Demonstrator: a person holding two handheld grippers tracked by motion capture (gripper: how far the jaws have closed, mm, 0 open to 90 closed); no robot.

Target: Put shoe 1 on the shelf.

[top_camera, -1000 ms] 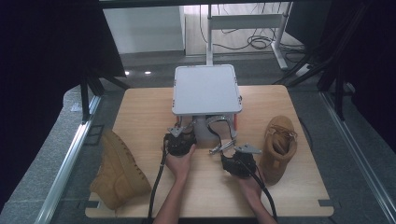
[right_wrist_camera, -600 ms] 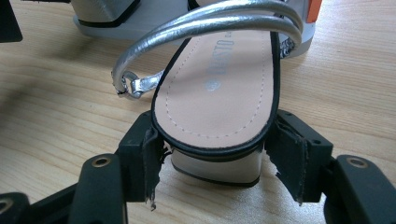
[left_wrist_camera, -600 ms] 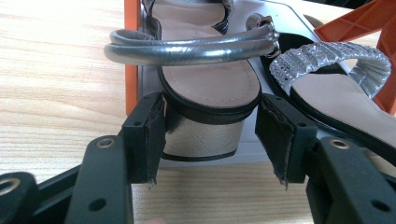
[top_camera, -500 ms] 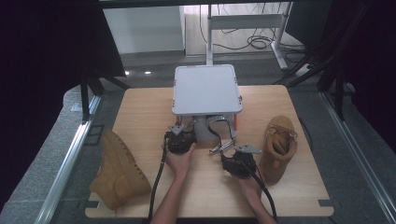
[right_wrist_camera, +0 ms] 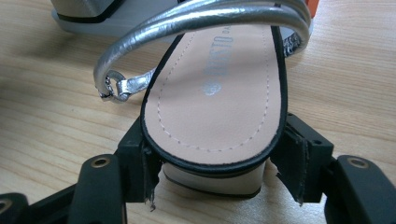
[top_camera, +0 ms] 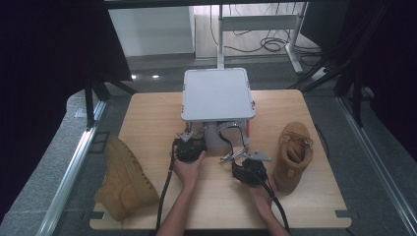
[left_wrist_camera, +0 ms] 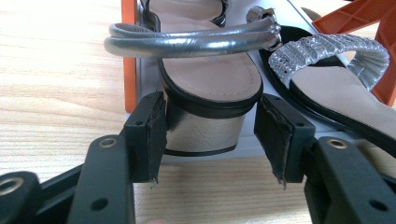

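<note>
Both grippers straddle a sandal heel at the shoe box [top_camera: 218, 94]. Left gripper [left_wrist_camera: 209, 135]: its heel [left_wrist_camera: 203, 133] apparently ungripped. Right gripper [right_wrist_camera: 212, 163] likewise around its sandal [right_wrist_camera: 219, 100]. Close squarely on each block heel before lifting.

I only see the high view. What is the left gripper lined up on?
Observer: The left gripper straddles the silver block heel of a sandal; its jaws are open, with a gap at one pad.
Operator: And the right?
Observer: The right gripper flanks the heel of a second sandal on the table, jaws open too.
Operator: Any strap in the way?
Observer: Its silver ankle strap arches above the footbed, clear of the jaws.
</note>
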